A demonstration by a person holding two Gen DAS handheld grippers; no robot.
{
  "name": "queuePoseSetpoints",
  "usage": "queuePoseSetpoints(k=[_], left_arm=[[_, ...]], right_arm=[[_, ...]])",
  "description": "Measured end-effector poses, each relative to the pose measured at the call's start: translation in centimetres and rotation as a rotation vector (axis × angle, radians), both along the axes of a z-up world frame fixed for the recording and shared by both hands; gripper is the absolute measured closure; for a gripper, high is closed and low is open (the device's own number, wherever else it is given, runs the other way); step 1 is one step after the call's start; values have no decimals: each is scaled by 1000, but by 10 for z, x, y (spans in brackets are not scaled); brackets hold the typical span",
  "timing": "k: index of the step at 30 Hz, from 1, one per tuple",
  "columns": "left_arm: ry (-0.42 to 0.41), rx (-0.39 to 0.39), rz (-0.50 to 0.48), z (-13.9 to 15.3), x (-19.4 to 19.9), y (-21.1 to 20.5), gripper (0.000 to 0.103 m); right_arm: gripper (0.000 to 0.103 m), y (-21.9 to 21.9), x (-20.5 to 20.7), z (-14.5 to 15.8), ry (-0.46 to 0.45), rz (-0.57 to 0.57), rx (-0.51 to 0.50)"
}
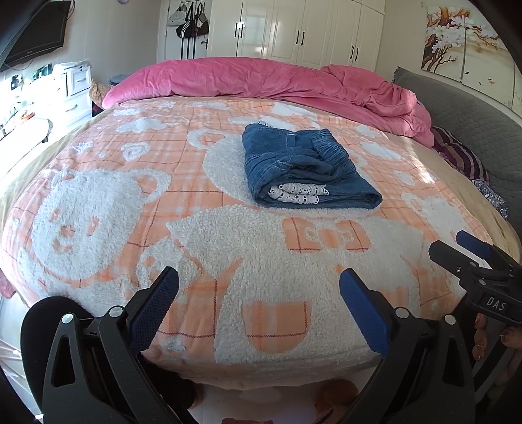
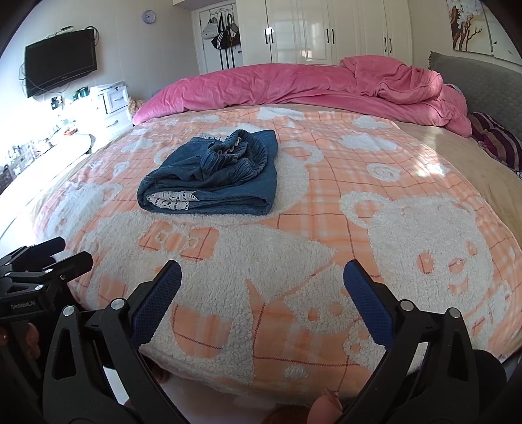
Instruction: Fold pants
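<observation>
A pair of blue denim pants [image 1: 303, 163] lies folded into a compact bundle on the orange-and-white bear blanket [image 1: 228, 248], white lace trim showing at its near edge. The same pants [image 2: 215, 176] appear left of centre in the right wrist view. My left gripper [image 1: 259, 283] hovers open over the blanket's near edge, well short of the pants, nothing between its fingers. My right gripper [image 2: 262, 277] is likewise open and empty near the bed's front edge. From the left wrist view the right gripper [image 1: 456, 248] shows at the right border.
A rumpled pink duvet [image 1: 267, 81] runs along the far side of the bed. A grey headboard [image 1: 466, 107] and striped pillow [image 1: 456, 156] sit at the right. White wardrobes [image 2: 326, 29] stand behind; a wall TV [image 2: 60, 70] and cluttered dresser [image 2: 49, 137] are at the left.
</observation>
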State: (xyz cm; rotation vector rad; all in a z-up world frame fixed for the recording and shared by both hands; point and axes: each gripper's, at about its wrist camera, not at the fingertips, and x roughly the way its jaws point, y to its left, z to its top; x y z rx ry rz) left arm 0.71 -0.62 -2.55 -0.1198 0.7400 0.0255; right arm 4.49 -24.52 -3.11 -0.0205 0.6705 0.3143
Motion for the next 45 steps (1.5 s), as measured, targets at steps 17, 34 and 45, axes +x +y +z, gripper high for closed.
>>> queuePoseSetpoints(k=[17, 34, 45], left_arm=[[4, -7, -8, 1, -1, -1, 5], [18, -13, 5, 1, 2, 3, 5], [37, -14, 14, -1, 4, 7, 5]], right_arm=[[9, 0, -1, 0, 3, -4, -1], [9, -2, -2, 0, 5, -5, -2], [9, -2, -1, 0, 7, -4, -1]])
